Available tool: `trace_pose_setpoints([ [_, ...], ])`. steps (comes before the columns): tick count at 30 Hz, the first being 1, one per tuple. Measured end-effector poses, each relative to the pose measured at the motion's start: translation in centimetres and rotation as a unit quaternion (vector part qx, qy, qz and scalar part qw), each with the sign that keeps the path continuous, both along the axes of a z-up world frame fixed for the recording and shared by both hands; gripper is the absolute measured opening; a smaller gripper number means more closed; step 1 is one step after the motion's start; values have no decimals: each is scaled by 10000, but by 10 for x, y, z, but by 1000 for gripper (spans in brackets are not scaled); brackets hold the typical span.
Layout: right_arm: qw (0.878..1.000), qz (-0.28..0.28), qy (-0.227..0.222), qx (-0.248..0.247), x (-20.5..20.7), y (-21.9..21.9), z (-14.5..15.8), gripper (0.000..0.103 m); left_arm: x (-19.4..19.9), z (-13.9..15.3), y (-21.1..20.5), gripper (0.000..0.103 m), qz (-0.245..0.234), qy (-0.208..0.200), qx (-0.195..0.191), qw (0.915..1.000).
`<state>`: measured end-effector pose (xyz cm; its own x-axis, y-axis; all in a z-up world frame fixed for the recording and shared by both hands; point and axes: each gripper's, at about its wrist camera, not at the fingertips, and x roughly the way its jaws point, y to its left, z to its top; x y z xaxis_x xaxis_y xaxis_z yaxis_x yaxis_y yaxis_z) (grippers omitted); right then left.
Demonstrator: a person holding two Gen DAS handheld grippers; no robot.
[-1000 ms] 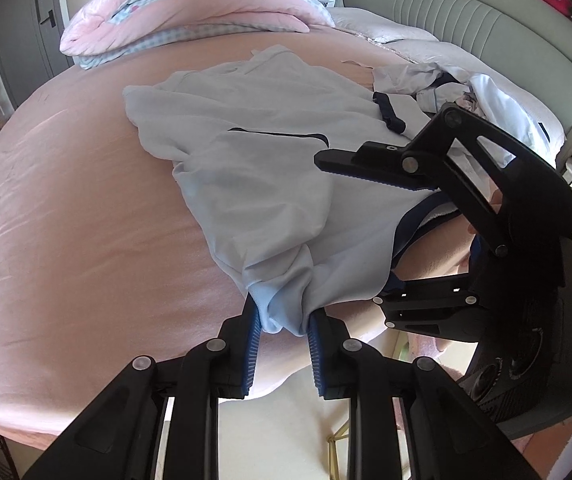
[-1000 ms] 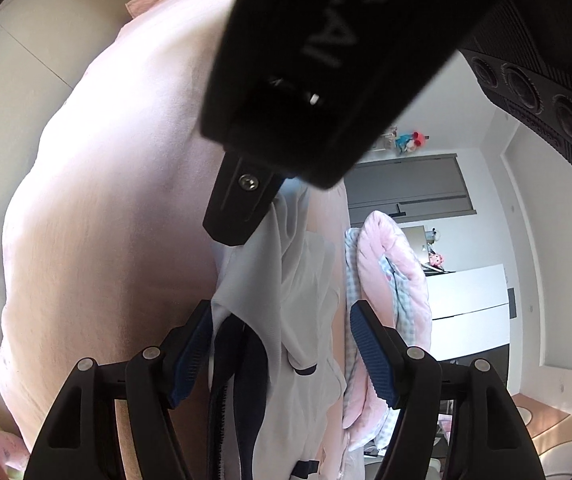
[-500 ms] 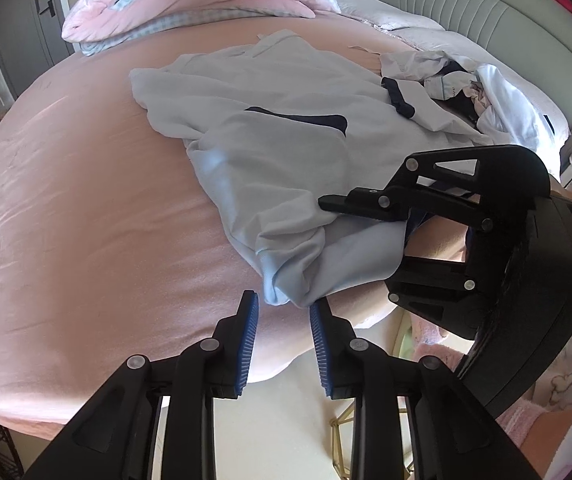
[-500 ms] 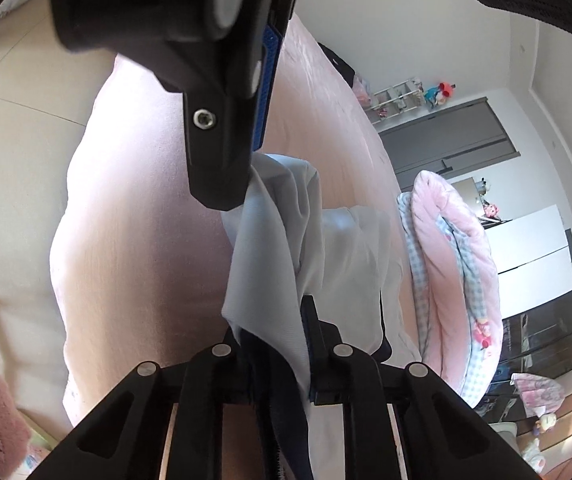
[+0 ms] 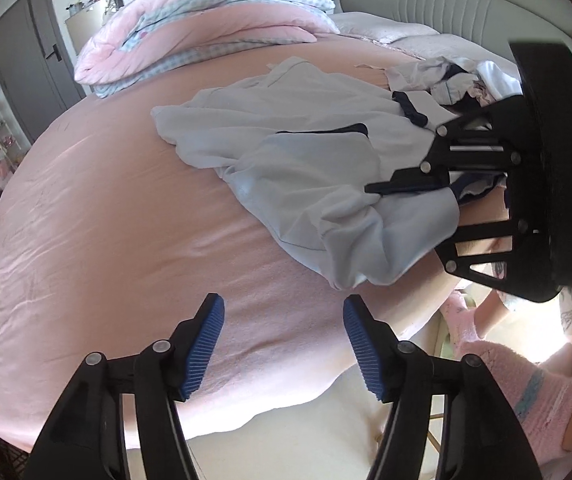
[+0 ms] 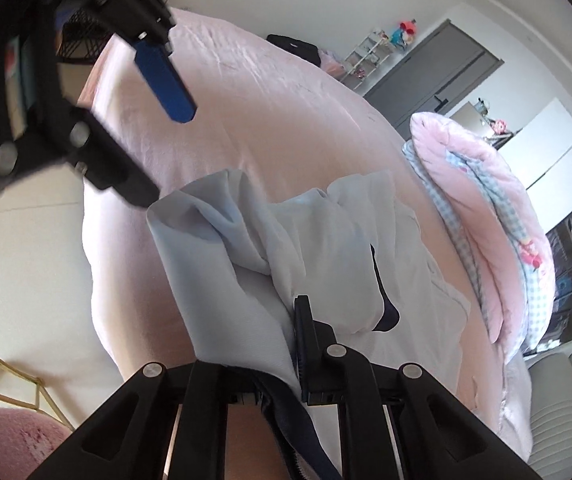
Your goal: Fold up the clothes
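Note:
A pale blue garment with navy trim (image 5: 294, 172) lies crumpled on the pink bed (image 5: 106, 240). My left gripper (image 5: 284, 344) hovers over the bare sheet just short of the garment's near hem. Its jaws are opening and no cloth is between the blue pads (image 5: 206, 344). My right gripper (image 5: 374, 190) reaches in from the right, its jaws closing tight on a fold of the garment. In the right wrist view the right gripper (image 6: 296, 314) pinches the blue cloth (image 6: 246, 248), which covers one finger. The left gripper's blue pad (image 6: 166, 80) shows at the upper left.
A folded pink and checked quilt (image 5: 206, 32) lies at the far side of the bed. A heap of other clothes (image 5: 458, 76) sits by the grey padded headboard (image 5: 426, 0). The bed's near edge drops to pale floor (image 5: 286, 440). A gold wire frame (image 6: 2, 384) stands beside the bed.
My left gripper let go of the garment's hem and opened wide. My right gripper shut on a fold of the garment, rolled and rose a little, bunching the cloth.

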<state>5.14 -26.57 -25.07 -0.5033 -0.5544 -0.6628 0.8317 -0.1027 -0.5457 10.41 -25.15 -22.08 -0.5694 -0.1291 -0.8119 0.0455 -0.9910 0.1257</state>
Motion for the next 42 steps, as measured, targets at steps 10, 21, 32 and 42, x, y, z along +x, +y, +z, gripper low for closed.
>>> trace_pose_setpoints([
  [10,9975,-235,-636,-193,-17,7,16,9,-19,-8,27,61,-493,792,-1322,9868],
  [21,9908,-170,-1269,-430,-34,15,30,9,-32,-21,57,61,-1553,799,-2371,9556],
  [32,9872,21,-1571,-262,-39,14,28,9,-58,-27,57,61,-1955,785,-2552,9437],
  [42,9856,-5,-1677,-216,-43,18,31,9,-71,-36,59,32,-1808,673,-2387,9517],
])
